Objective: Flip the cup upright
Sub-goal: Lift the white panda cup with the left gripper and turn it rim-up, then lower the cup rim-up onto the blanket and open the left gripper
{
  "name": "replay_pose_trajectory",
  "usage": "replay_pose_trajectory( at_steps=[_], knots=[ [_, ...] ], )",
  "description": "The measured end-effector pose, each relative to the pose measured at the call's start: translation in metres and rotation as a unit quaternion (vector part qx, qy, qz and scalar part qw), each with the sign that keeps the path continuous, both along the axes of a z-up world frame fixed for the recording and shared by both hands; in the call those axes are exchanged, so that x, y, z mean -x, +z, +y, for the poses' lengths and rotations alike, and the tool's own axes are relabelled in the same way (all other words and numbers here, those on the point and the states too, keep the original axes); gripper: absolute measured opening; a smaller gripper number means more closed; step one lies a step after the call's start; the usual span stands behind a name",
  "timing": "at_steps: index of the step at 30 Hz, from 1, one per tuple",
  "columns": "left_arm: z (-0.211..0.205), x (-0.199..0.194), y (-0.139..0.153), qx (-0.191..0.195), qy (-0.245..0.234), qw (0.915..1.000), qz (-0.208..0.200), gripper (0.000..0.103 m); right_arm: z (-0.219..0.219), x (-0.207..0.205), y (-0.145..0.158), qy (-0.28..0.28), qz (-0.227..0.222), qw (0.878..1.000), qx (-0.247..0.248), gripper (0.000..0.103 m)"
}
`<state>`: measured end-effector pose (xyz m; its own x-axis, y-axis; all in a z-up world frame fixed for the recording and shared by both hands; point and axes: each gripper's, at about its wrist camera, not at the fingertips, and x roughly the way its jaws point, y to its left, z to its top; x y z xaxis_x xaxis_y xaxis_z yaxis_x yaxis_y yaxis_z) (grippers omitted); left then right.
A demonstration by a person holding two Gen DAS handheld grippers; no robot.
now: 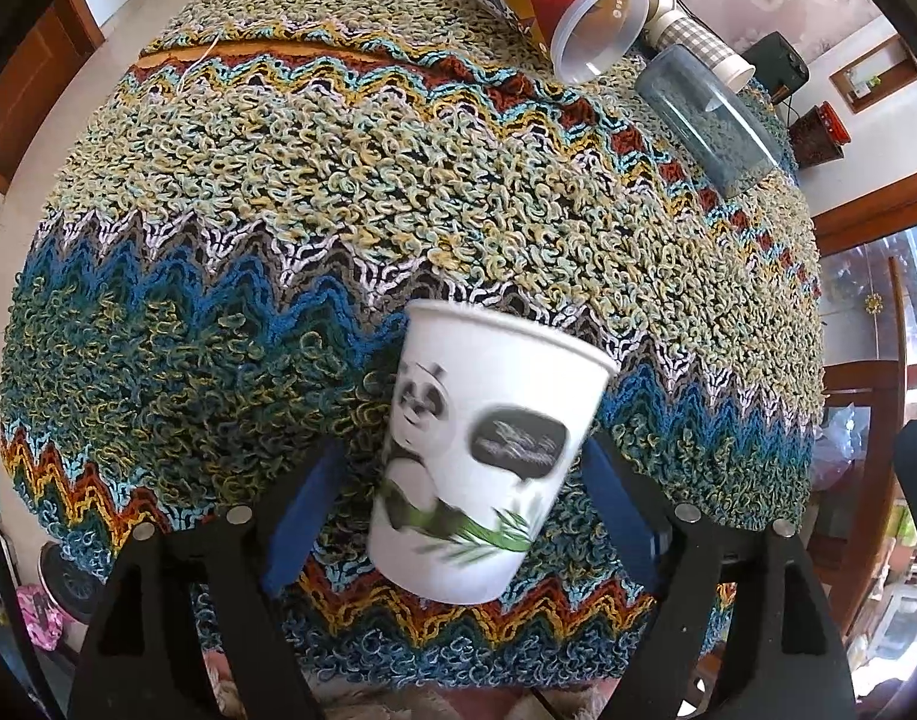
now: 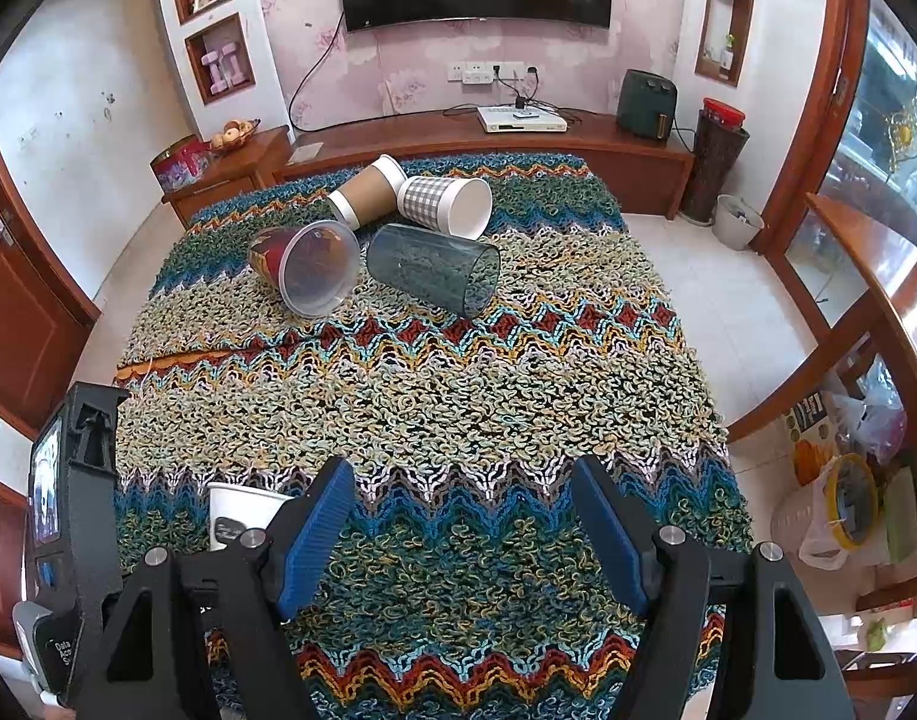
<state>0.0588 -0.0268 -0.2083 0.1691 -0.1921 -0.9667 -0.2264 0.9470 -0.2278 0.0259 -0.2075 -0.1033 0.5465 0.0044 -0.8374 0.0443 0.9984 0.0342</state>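
Note:
A white paper cup with a panda print (image 1: pixel 482 456) stands mouth up, slightly blurred, between the fingers of my left gripper (image 1: pixel 458 480). The blue pads stand apart from its sides, so the gripper is open. The same cup (image 2: pixel 242 510) shows at the lower left of the right wrist view, partly hidden behind my right gripper's left finger. My right gripper (image 2: pixel 464 516) is open and empty above the near part of the table. Several other cups lie on their sides at the far end.
A knitted zigzag cloth (image 2: pixel 458 390) covers the table. On their sides at the far end lie a red-printed clear cup (image 2: pixel 305 264), a dark transparent cup (image 2: pixel 434 267), a checked cup (image 2: pixel 446 204) and a brown cup (image 2: pixel 368 189). A TV cabinet (image 2: pixel 488 138) stands beyond.

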Motion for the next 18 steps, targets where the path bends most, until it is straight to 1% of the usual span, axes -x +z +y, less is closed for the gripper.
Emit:
replay_pose_trajectory(
  at_steps=[5, 18],
  knots=[
    [0.007, 0.004, 0.005, -0.007, 0.002, 1.0000, -0.003, 0.084, 0.002, 0.001, 0.001, 0.003, -0.001, 1.000, 0.001, 0.076],
    [0.012, 0.012, 0.026, -0.045, -0.018, 0.9985, -0.025, 0.084, 0.006, 0.008, 0.011, 0.007, -0.012, 1.000, 0.004, 0.076]
  ],
)
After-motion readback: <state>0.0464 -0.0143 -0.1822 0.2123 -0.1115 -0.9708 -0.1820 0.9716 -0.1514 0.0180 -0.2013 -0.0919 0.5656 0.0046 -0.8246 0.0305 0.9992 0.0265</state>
